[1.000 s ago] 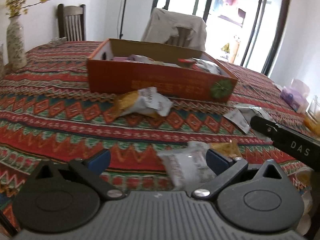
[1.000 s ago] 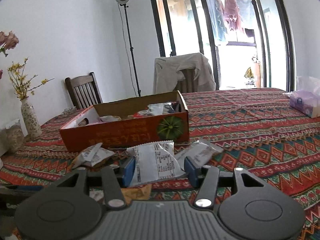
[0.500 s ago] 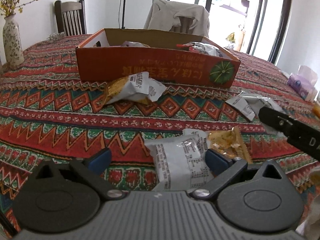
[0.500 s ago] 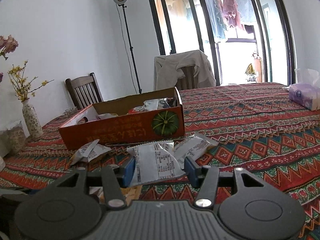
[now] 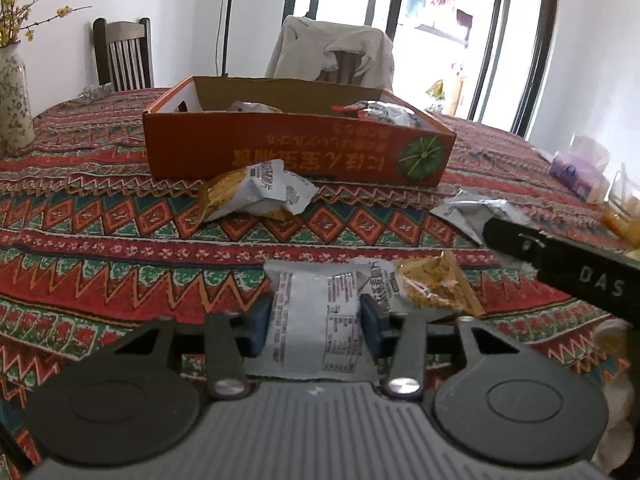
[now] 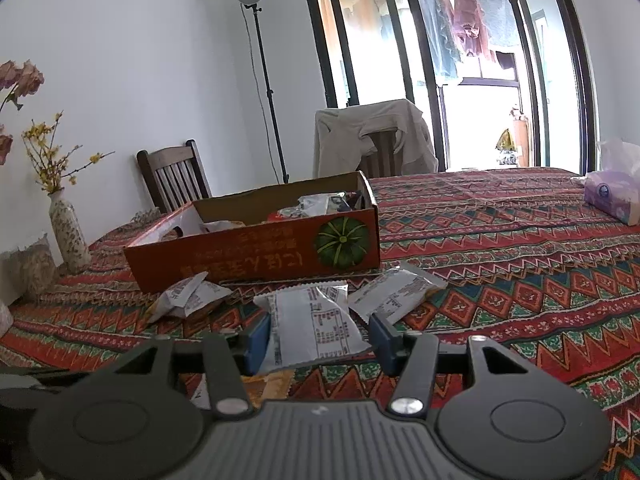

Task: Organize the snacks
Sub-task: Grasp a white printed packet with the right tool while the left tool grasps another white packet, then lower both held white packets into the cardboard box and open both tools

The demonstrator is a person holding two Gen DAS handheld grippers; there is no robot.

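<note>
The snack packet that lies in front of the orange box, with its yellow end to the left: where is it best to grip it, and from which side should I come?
Grip the crumpled packet across its white, puffed middle, coming from above on the near side. The orange box stands close behind it, so a hand-held gripper has little room there. Its yellow end looks flat, its right end torn and loose, probably poor to hold.

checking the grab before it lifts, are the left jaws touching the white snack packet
Touching. In the left wrist view the left gripper has just been closing, and both blue pads press the sides of the white snack packet.
</note>
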